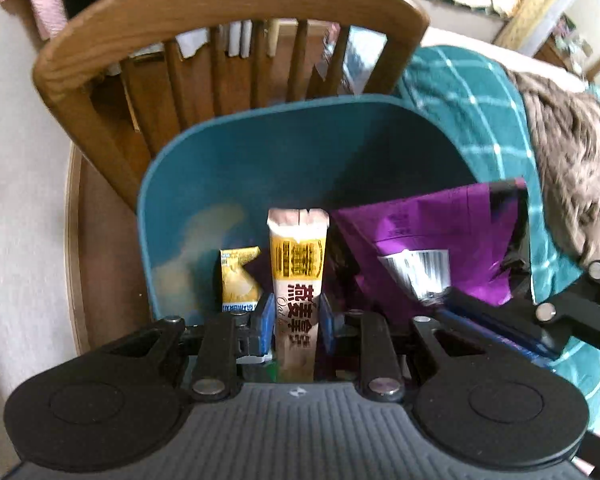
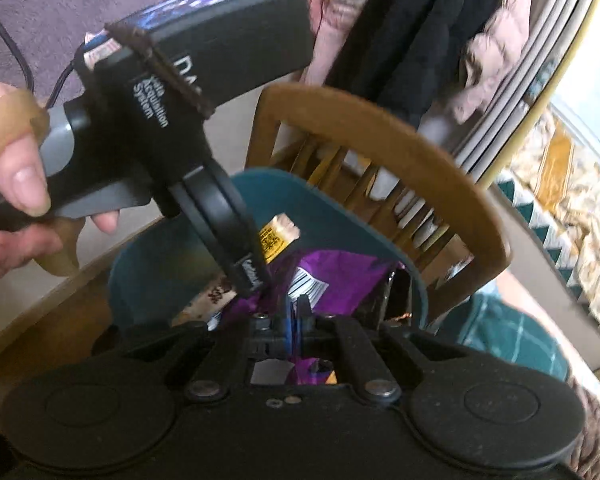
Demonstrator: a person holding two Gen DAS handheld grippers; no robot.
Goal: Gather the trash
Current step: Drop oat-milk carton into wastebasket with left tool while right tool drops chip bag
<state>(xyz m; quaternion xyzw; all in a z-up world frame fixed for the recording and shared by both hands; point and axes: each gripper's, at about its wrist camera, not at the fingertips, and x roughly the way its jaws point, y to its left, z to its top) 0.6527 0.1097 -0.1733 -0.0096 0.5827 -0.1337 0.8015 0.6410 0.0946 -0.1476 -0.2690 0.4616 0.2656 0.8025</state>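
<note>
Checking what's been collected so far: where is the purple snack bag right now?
The purple snack bag is pinched in the right gripper, over the teal bin, just right of the oat bar wrapper held by the left gripper.

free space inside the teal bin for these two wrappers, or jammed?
Room is left. The teal bin's far wall is bare above the trash, and there's a free patch along its left wall beside the small yellow packet. The near right side is crowded: the left gripper with its oat bar wrapper sits against the purple bag in the right gripper.
</note>
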